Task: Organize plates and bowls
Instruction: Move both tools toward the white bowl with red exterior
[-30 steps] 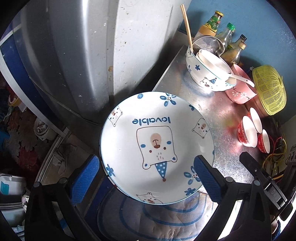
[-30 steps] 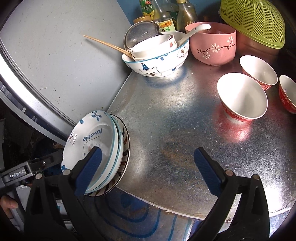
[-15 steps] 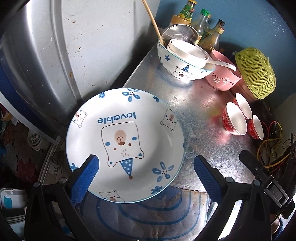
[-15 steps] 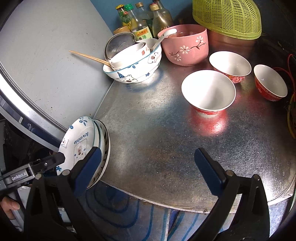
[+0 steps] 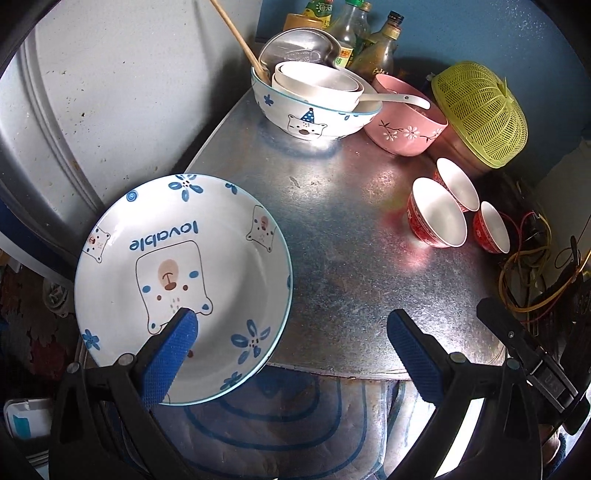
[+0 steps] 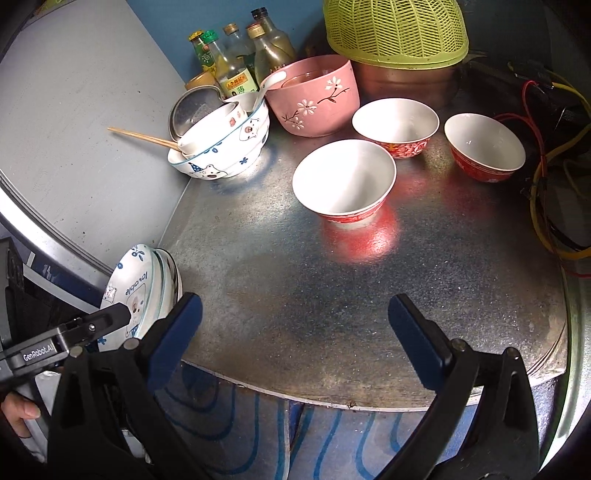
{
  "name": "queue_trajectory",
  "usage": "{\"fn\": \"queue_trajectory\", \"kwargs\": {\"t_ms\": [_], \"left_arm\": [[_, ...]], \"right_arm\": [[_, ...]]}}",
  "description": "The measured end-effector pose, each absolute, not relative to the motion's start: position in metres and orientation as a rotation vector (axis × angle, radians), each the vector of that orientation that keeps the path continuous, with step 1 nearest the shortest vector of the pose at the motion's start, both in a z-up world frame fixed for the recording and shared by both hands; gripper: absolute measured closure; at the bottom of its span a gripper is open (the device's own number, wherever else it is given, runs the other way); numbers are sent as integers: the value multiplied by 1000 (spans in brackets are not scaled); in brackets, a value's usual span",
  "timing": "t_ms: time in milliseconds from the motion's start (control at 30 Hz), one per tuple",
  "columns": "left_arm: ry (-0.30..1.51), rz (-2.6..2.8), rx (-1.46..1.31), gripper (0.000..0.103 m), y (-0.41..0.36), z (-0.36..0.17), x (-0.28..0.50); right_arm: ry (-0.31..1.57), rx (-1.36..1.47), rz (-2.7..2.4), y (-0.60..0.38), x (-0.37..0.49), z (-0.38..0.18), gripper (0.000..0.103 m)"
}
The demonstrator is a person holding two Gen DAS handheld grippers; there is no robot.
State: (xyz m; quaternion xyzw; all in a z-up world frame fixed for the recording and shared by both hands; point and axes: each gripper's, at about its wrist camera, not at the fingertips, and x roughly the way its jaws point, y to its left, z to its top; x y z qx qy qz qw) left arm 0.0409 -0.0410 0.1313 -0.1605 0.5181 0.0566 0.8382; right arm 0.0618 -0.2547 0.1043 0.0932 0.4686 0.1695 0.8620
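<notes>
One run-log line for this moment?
left gripper: open, by plate stack | right gripper: open, empty | red bowls: unstacked

Left gripper (image 5: 291,332): jaws spread wide, blue-padded fingers (image 5: 168,360) at 7 and 5 o'clock. Right gripper (image 6: 295,328): jaws equally wide apart. Bare hand (image 6: 16,413) at 8 o'clock grips the left handle.

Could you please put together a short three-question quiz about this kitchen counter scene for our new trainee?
1. True or false: the left gripper is shut on the bear plate.
2. How many red bowls stand on the metal counter?
3. The white spoon rests in: A) a red bowl, B) the pink bowl, C) the green basket.

Key: 1. False; its jaws are open. 2. Three. 3. B.
</notes>
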Motion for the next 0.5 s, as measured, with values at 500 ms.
{"fn": "queue_trajectory", "kwargs": {"t_ms": [500], "left_arm": [[1096, 53, -278, 1, -82, 130, 71]], "right_arm": [[978, 212, 313, -292, 68, 105, 1]]}}
